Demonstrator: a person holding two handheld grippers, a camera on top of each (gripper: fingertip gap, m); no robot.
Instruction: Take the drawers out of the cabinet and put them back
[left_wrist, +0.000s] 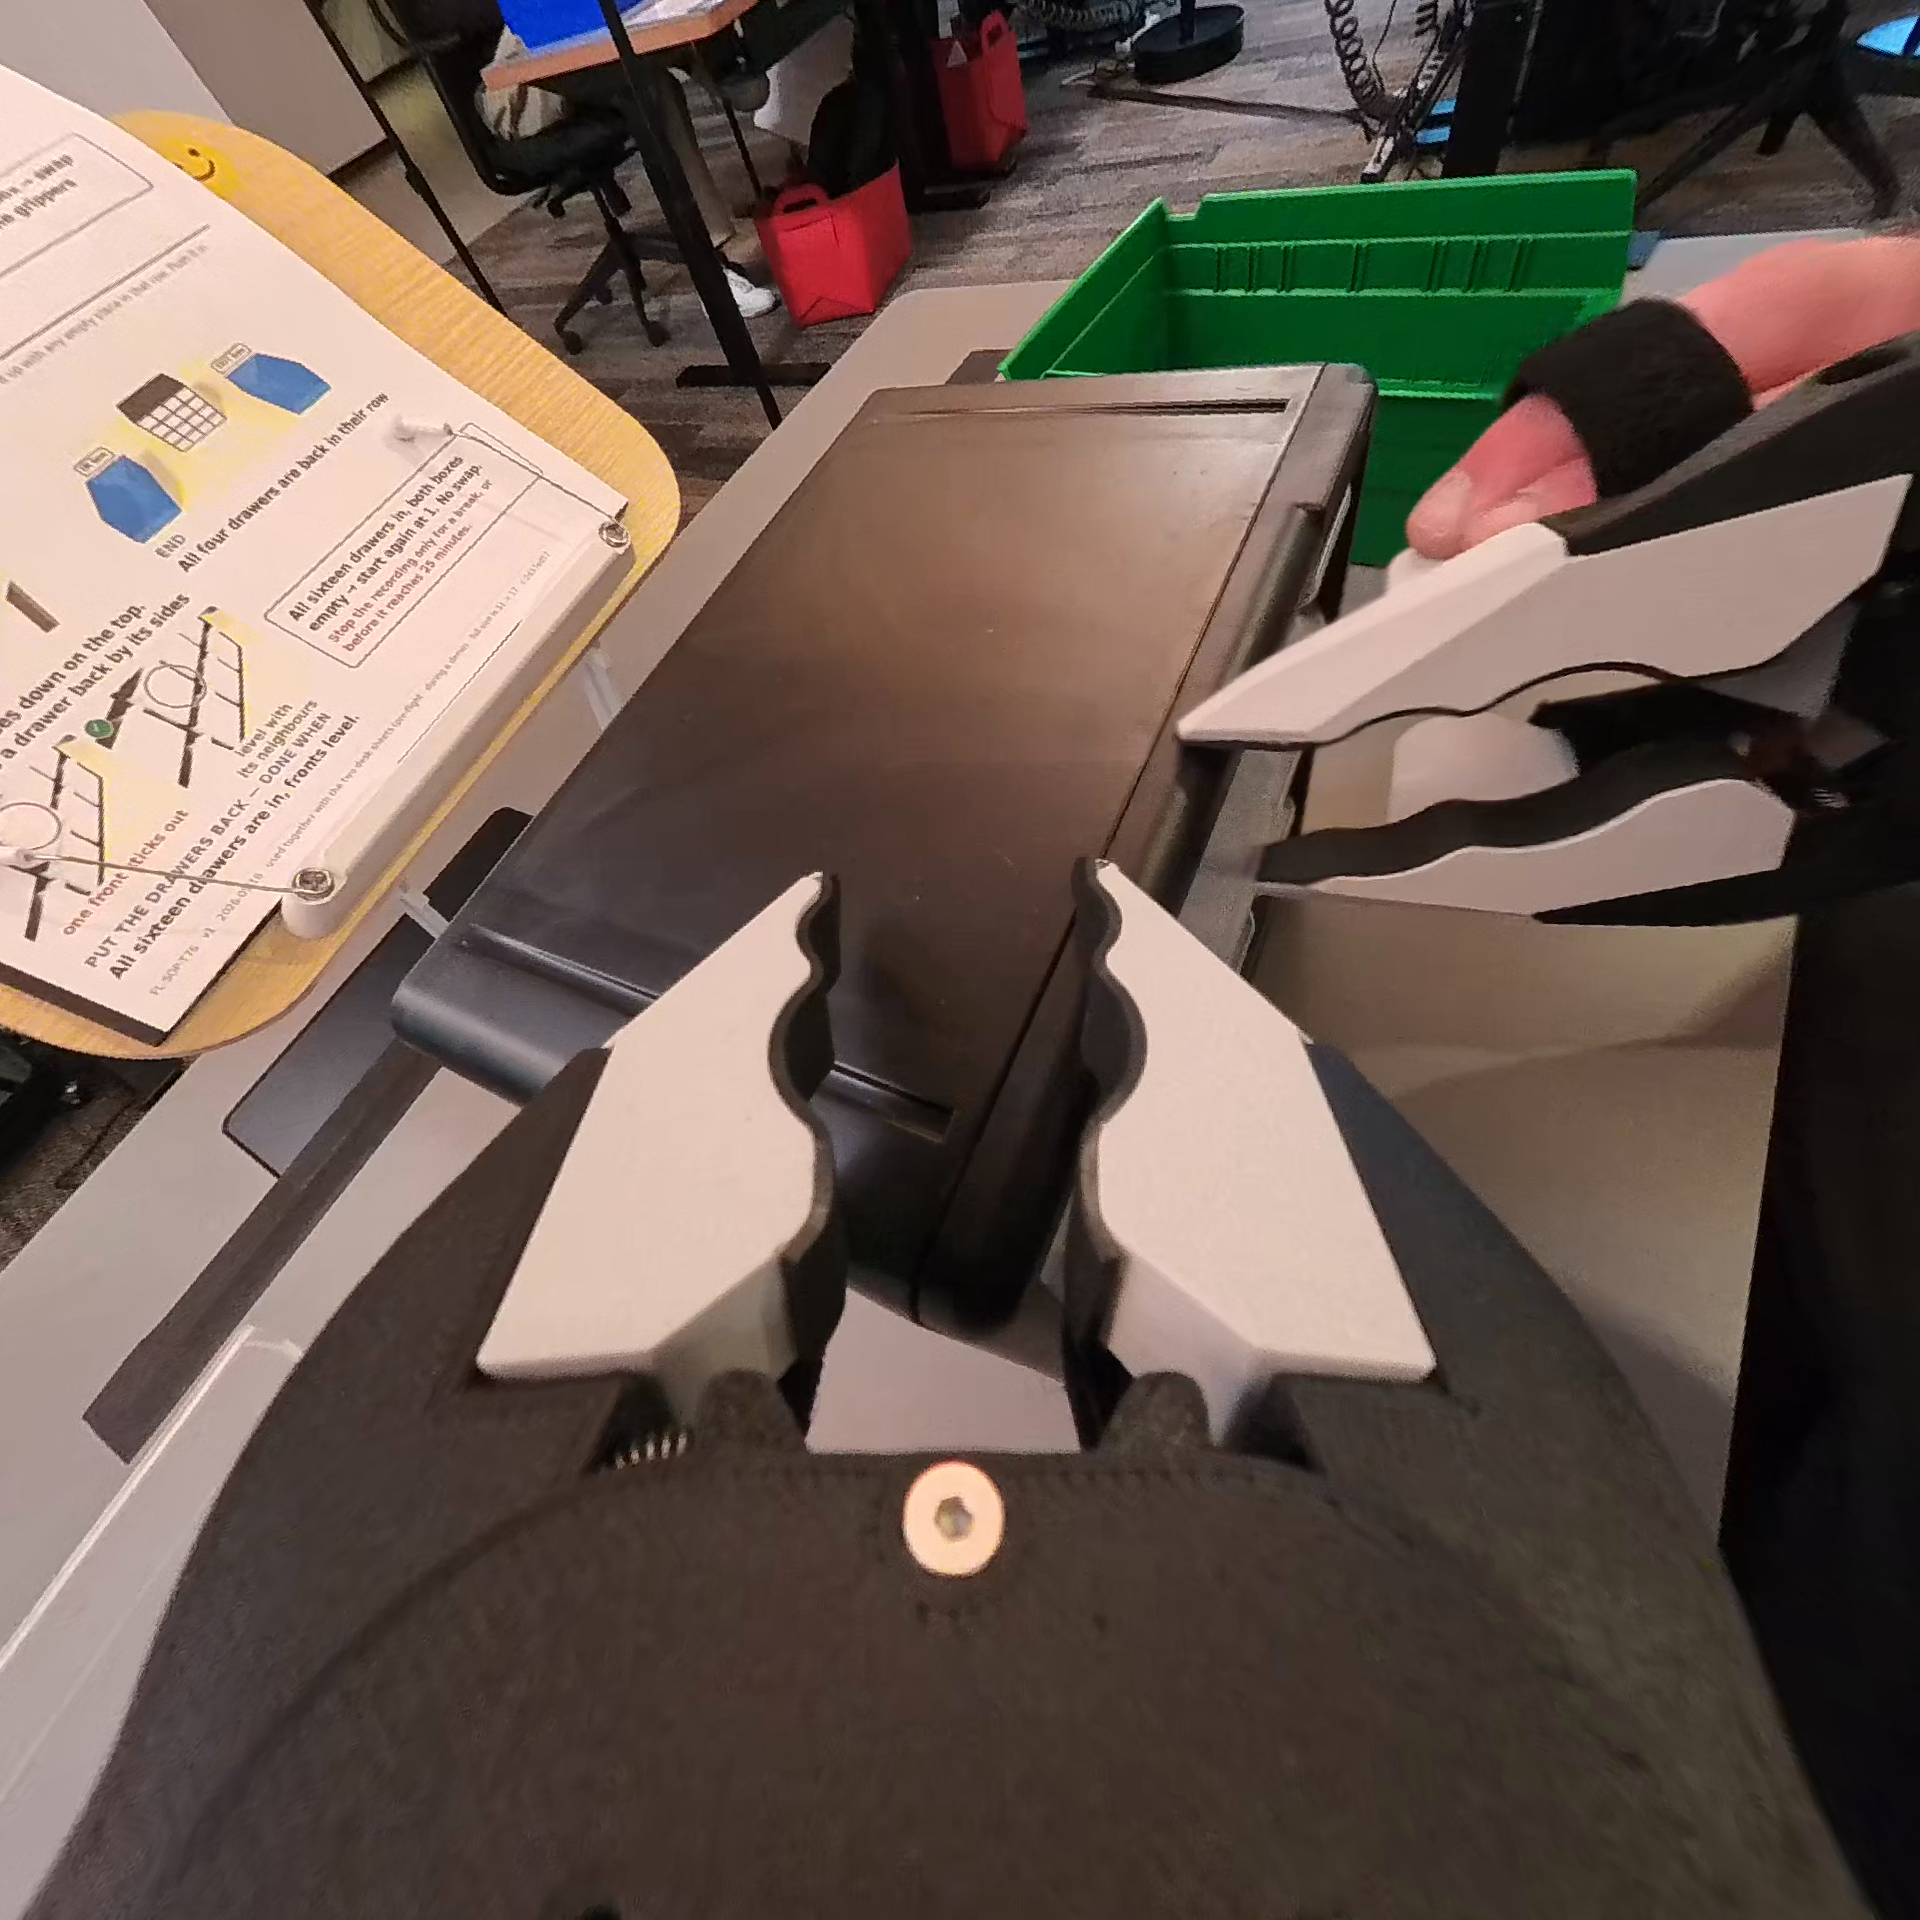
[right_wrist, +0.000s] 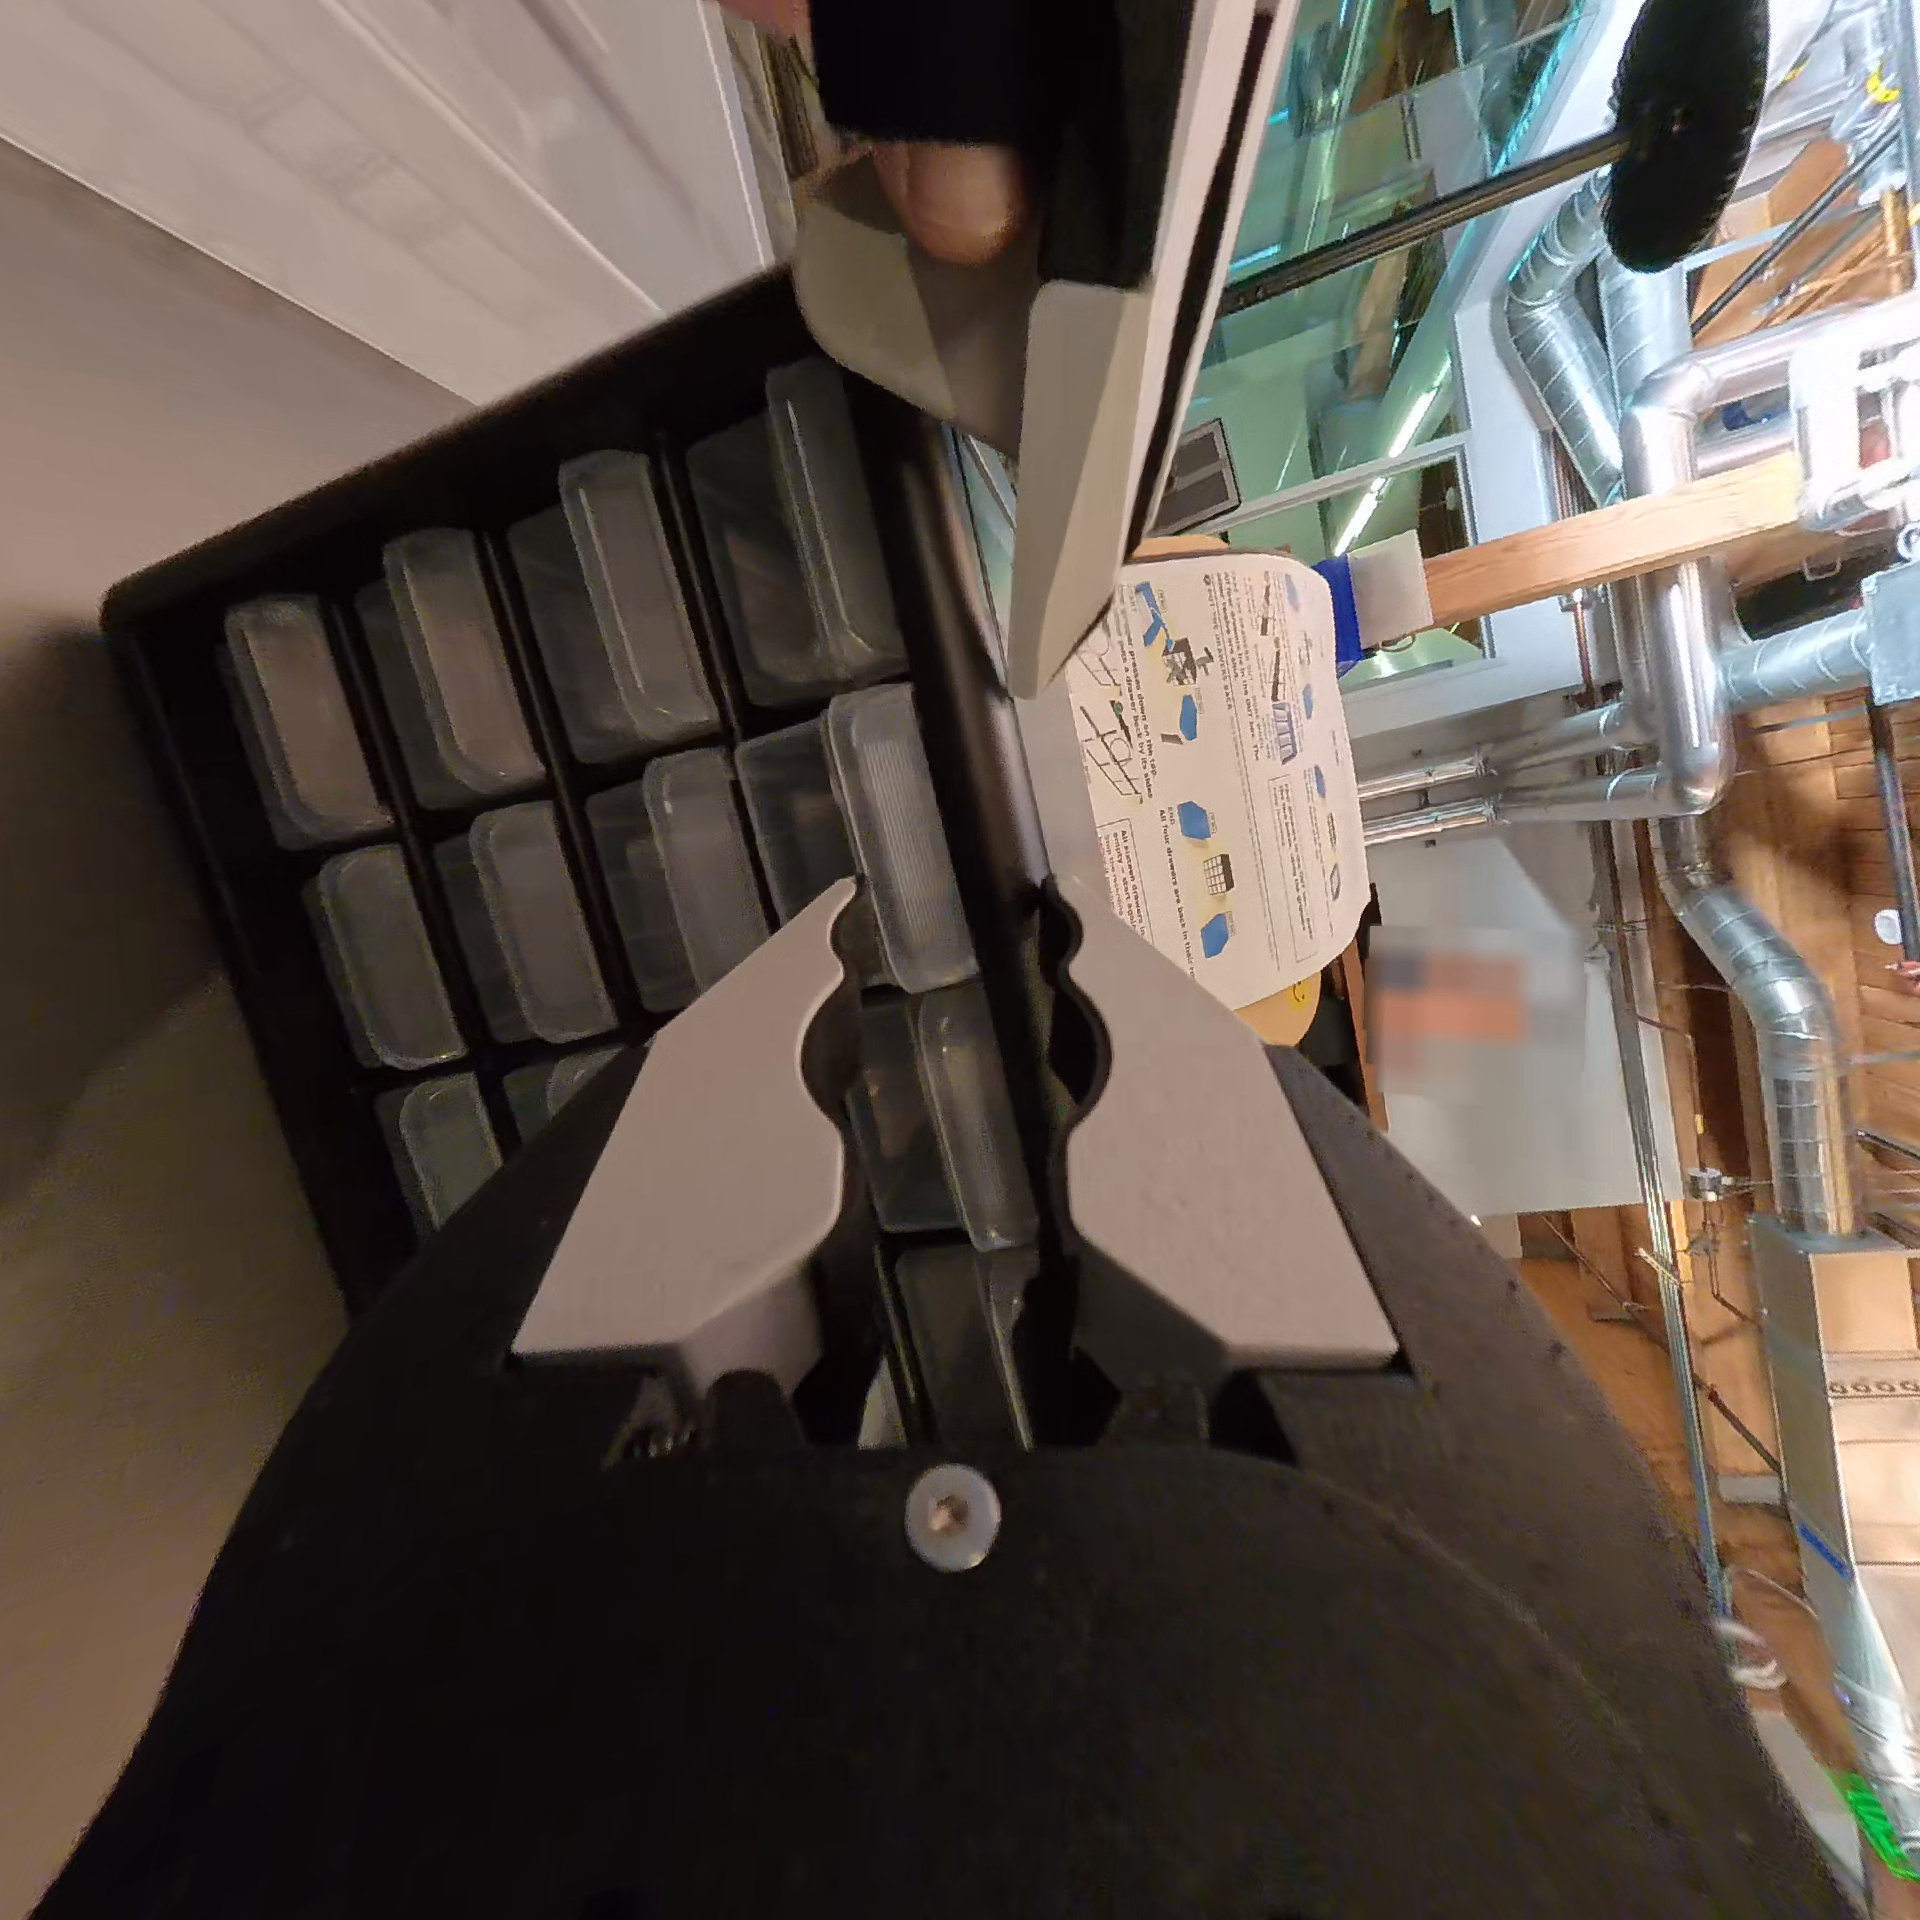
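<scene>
Office chairs and red bags fill the floor beyond a grey tabletop (left_wrist: 156, 1299), where a black cabinet (left_wrist: 935, 675) stands directly ahead of the left tongs (left_wrist: 956, 904), whose fingers are spread apart above its top. From the right, the right tongs (right_wrist: 951, 904), also apart, straddle the cabinet's front top edge beside clear drawers (right_wrist: 623, 613). A green bin (left_wrist: 1351, 281) sits beyond the cabinet.

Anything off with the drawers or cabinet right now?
One clear drawer in the column nearest the right gripper sticks out past its neighbours; the rest of the visible fronts sit roughly level in the black cabinet. No spill or damage visible. The green bin behind looks normal.
</scene>
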